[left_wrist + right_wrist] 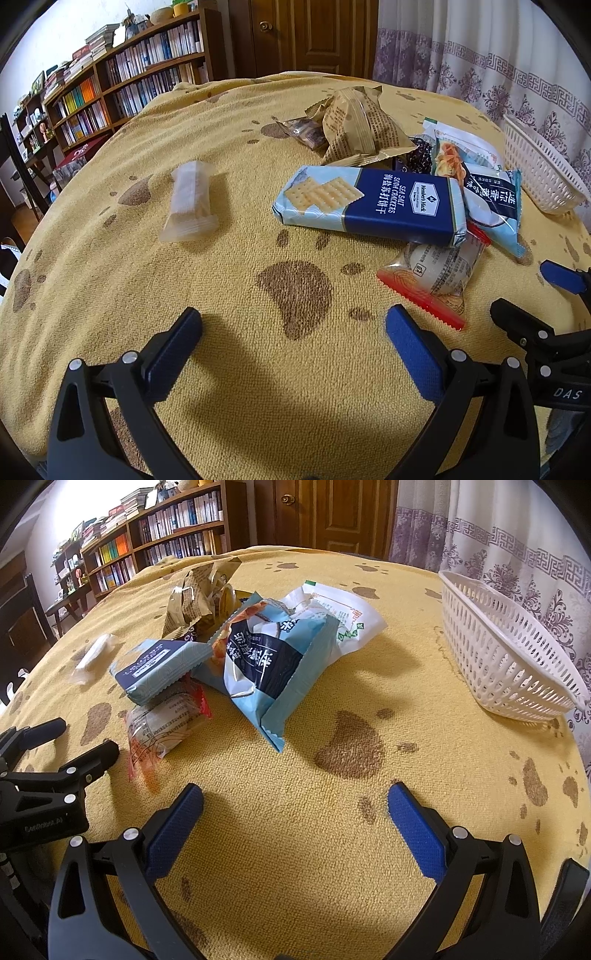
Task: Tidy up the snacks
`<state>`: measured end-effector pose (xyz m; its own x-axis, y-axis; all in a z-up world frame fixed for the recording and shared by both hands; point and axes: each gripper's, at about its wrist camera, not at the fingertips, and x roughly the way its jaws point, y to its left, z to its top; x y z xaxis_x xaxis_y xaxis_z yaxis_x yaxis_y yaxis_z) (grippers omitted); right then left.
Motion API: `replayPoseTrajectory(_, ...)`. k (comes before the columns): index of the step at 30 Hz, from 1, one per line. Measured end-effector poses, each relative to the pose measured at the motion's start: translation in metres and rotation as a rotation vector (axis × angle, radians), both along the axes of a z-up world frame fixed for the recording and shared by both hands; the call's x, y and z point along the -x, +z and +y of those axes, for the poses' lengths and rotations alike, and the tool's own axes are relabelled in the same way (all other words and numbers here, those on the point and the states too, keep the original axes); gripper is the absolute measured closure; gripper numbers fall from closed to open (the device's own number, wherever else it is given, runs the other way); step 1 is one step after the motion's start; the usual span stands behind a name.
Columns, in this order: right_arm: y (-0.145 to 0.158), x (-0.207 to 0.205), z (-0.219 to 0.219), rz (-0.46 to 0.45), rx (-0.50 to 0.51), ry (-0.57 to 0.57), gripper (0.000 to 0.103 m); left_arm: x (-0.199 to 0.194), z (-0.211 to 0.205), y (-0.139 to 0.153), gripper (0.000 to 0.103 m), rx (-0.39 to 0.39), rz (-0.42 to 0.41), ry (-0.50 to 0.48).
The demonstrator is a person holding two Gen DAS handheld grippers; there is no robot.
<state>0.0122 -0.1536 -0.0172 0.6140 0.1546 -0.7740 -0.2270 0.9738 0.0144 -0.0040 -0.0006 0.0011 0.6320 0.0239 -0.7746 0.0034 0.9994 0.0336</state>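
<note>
A heap of snack packs lies on the yellow paw-print cloth [258,369]. A blue sea-salt cracker pack [369,201] lies on a clear red-edged cake pack [436,273]. A brown paper-look pack [354,125] and a light-blue pack [266,664] lie behind. A frosted white pack [190,201] lies alone to the left. The white slotted basket [509,650] stands empty at the right. My left gripper [293,332] is open and empty, short of the heap. My right gripper [295,808] is open and empty over bare cloth, between the heap and the basket.
A white pack [347,616] lies behind the light-blue one. The right gripper's fingers [517,321] show at the left view's right edge. A bookshelf [122,85], a wooden door [314,33] and a curtain [480,55] stand beyond the table.
</note>
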Motion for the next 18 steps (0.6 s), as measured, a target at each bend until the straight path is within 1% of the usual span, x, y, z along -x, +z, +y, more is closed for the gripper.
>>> replayPoseTrajectory(7, 0.0005, 0.0022, -0.0048, -0.007, -0.013, 0.036, 0.002, -0.0025, -0.001, -0.0004, 0.005, 0.0, 0.006, -0.003)
replayPoseTrajectory(18, 0.0003, 0.0017, -0.0023, 0.006, 0.014, 0.049, 0.002, -0.0029, -0.0022, -0.0009, 0.005, -0.005, 0.002, -0.003)
